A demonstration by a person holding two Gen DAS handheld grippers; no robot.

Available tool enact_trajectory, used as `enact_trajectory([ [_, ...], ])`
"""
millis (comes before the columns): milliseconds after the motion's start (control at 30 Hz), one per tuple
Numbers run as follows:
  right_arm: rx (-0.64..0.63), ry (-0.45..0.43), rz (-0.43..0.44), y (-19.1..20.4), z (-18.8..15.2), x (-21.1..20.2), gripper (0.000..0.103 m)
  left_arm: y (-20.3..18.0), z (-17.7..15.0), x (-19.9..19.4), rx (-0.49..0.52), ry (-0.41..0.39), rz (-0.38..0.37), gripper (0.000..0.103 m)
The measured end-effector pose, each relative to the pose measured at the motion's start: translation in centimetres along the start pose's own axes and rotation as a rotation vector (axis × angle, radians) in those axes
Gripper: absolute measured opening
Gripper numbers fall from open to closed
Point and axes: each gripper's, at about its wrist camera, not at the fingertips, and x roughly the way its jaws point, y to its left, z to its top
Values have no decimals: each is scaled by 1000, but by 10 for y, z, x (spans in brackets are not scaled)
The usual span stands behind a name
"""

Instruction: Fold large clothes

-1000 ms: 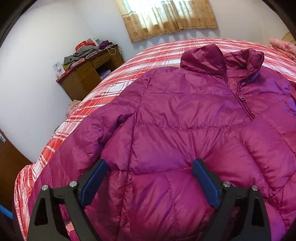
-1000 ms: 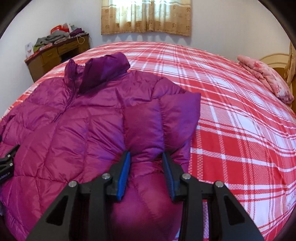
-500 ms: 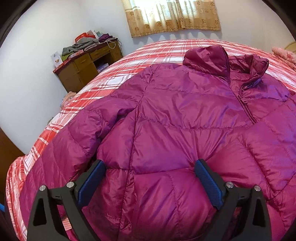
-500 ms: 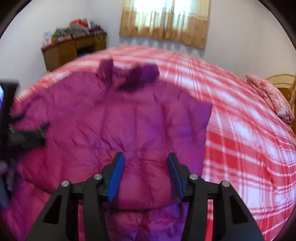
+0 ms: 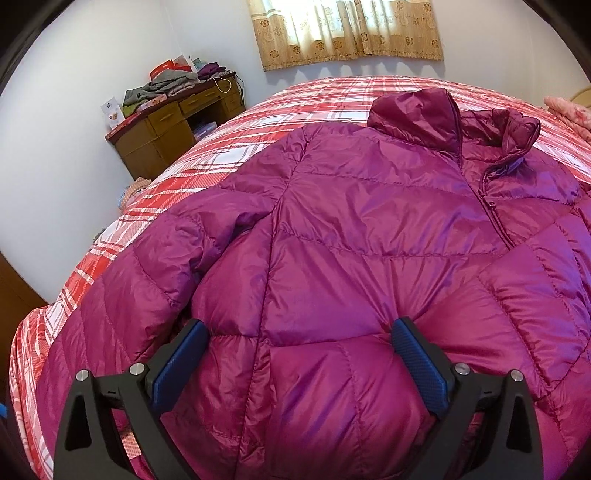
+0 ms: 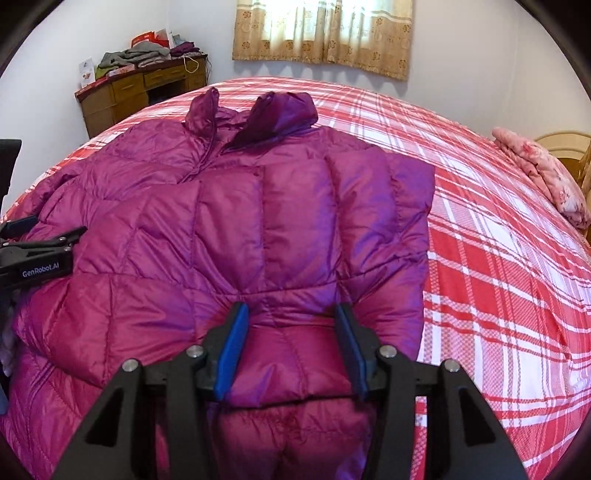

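Left wrist view: magenta puffer jacket (image 5: 369, 229) lies front-up on the red-and-white plaid bedspread (image 5: 295, 99), collar (image 5: 417, 114) toward the far end, zipper (image 5: 491, 206) running down the middle. Near sleeve (image 5: 147, 273) lies along the jacket's left side, resting on the spread. Left gripper (image 5: 301, 332) sits low at the hem end — blue-padded fingers (image 5: 177, 365) spread wide, a big bulge of quilted fabric between them. Not clamped; whether the pads touch the fabric cannot be told. Wooden desk (image 5: 173, 129) against the far wall with piled clothes (image 5: 166, 85) on top; patterned curtain (image 5: 347, 33) above the bed.

Right wrist view: same jacket (image 6: 184, 240), its right sleeve (image 6: 332, 221) folded inward across the front, lying flat on the body panel; the cuff end sits just ahead of the fingertips. Right gripper (image 6: 291, 314) is parted, narrower gap than the left — fingers (image 6: 232, 347) straddle a puffed section of the lower jacket, no pinch visible. The left gripper's black body (image 6: 33, 258) shows at the left edge, over the jacket's far side. Pink floral bedding (image 6: 543, 173) lies at the bed's right edge, well apart from the jacket. Bare plaid spread (image 6: 498, 277) fills the right half.
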Motion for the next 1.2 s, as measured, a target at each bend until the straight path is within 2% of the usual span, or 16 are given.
enact_trajectory([
  [567,-7,2,-9,2,1,2,53,-2,1,-2,18,-3,15,101],
  [600,-9,4,-11,2,1,1,54,1,3,-3,27,4,-6,101],
  [667,5,4,6,-3,3,-8,67,16,9,-14,22,9,-58,101],
  [733,63,-67,-24,-14,-3,-35,94,49,10,-39,-24,-27,-131,101],
  [767,86,-114,-37,-19,-9,-50,97,66,8,-51,-27,-47,-139,101],
  [833,96,-138,-32,-26,-22,-70,98,105,-3,-72,-14,-92,-110,101],
  [900,87,-135,-33,-30,-39,-84,98,147,-22,-82,17,-118,-33,101],
  [967,68,-137,-52,-33,-54,-94,98,192,-43,-81,11,-89,47,101],
  [1067,53,-148,-82,-38,-75,-106,98,261,-76,-74,-66,-30,117,101],
  [1100,56,-150,-83,-38,-78,-108,98,280,-85,-71,-94,-2,118,101],
  [1200,76,-150,-74,-37,-89,-107,98,312,-105,-63,-163,58,48,101],
])
